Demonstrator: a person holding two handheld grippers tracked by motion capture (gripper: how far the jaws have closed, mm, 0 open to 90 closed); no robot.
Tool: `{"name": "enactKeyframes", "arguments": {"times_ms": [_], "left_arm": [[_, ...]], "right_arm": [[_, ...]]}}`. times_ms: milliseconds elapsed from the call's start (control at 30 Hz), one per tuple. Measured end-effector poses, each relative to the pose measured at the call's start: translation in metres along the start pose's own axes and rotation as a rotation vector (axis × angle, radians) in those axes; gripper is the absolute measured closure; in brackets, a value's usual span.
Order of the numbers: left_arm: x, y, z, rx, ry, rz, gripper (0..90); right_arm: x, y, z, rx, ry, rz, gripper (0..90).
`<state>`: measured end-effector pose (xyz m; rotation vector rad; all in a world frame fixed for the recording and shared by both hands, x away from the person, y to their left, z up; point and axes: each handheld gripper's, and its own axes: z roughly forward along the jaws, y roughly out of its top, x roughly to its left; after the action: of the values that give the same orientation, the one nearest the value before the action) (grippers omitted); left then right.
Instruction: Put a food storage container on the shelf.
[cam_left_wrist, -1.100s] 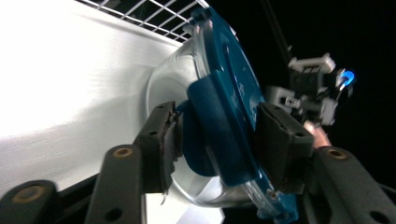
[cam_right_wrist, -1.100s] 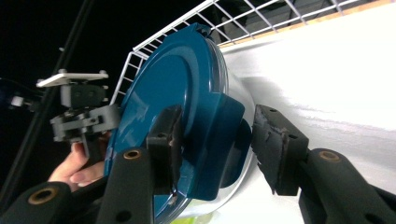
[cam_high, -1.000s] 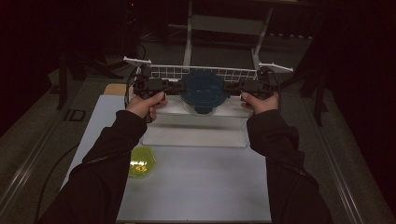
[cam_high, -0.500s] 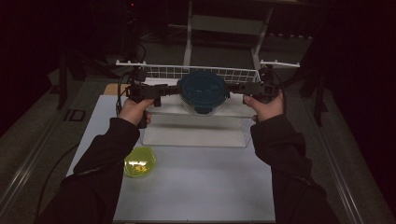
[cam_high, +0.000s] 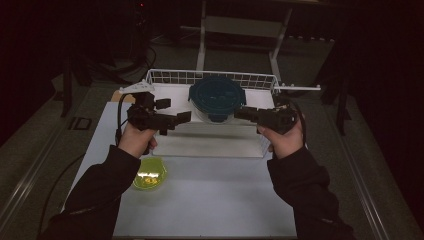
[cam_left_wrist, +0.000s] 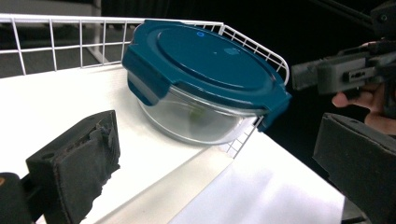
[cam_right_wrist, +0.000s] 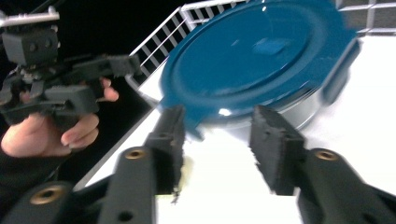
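A round glass container with a dark blue clip lid (cam_high: 216, 96) (cam_left_wrist: 205, 65) (cam_right_wrist: 261, 56) sits inside a white wire basket (cam_high: 175, 76). My left gripper (cam_high: 174, 110) (cam_left_wrist: 215, 172) hovers just left of it, open wide after its jaws have just been opening, with nothing between them. My right gripper (cam_high: 241, 113) (cam_right_wrist: 223, 140) points at the container's right side. Its jaws have just been closing and stand apart, with the lid's edge just beyond the tips and neither pad pressing on it.
A small yellow bowl (cam_high: 149, 173) lies on the white table (cam_high: 210, 205) near my left forearm. The basket's wire walls (cam_left_wrist: 56, 42) rise behind and beside the container. A metal frame (cam_high: 240, 25) stands behind the table in the dark.
Both hands have drawn back from the container's sides toward the person. The left jaws have spread wide. The container has stayed in the basket.
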<state>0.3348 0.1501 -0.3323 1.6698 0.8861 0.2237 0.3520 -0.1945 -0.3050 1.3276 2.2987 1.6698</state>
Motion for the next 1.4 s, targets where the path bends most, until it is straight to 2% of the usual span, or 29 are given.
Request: {"name": "enactKeyframes", "arguments": {"times_ms": [133,167,200,233,400,500,567,600,667,767,1167,1267,1333,1367,1400], "left_arm": [[-0.009,-0.007,-0.007,-0.014,0.026,0.054,0.0],[-0.009,-0.007,-0.007,-0.014,0.026,0.054,0.0],[-0.015,-0.014,-0.010,-0.020,0.024,0.068,0.0],[-0.016,-0.017,-0.011,-0.022,0.022,0.072,0.0],[-0.021,-0.033,-0.012,-0.015,0.017,0.088,0.0],[-0.023,-0.042,-0.012,-0.013,0.011,0.086,0.1],[-0.023,-0.042,-0.012,-0.013,0.011,0.086,0.1],[-0.023,-0.051,-0.012,-0.009,0.007,0.082,0.1],[-0.022,-0.055,-0.013,-0.014,0.008,0.080,0.1],[-0.022,-0.058,-0.013,-0.007,0.009,0.082,0.1],[-0.024,-0.065,-0.016,-0.007,0.000,0.087,0.1],[-0.024,-0.067,-0.016,-0.006,0.000,0.091,0.1],[-0.024,-0.068,-0.016,-0.006,-0.007,0.089,0.1],[-0.024,-0.068,-0.016,-0.006,-0.007,0.089,0.1],[-0.024,-0.069,-0.017,0.059,0.002,0.087,0.3]], "right_arm": [[0.012,-0.016,0.004,0.040,0.015,-0.048,73.2],[0.012,-0.016,0.004,0.040,0.015,-0.048,73.2],[0.017,-0.026,0.013,0.062,0.021,-0.062,88.7],[0.018,-0.028,0.016,0.068,0.031,-0.060,89.6],[0.020,-0.034,0.033,0.090,0.046,-0.051,89.8],[0.019,-0.032,0.039,0.078,0.041,-0.036,89.8],[0.019,-0.031,0.040,0.074,0.036,-0.036,89.8],[0.017,-0.029,0.043,0.068,0.033,-0.024,89.8],[0.015,-0.027,0.046,0.064,0.023,-0.014,89.8],[0.012,-0.026,0.048,0.063,0.036,0.002,89.8],[0.006,-0.016,0.056,0.047,-0.004,0.008,89.6],[0.005,-0.017,0.055,0.034,-0.005,0.008,84.6],[0.007,-0.020,0.054,0.050,0.011,0.003,78.4],[0.007,-0.020,0.054,0.050,0.011,0.003,78.4],[0.013,-0.027,0.052,0.054,0.011,-0.041,64.0]]}}
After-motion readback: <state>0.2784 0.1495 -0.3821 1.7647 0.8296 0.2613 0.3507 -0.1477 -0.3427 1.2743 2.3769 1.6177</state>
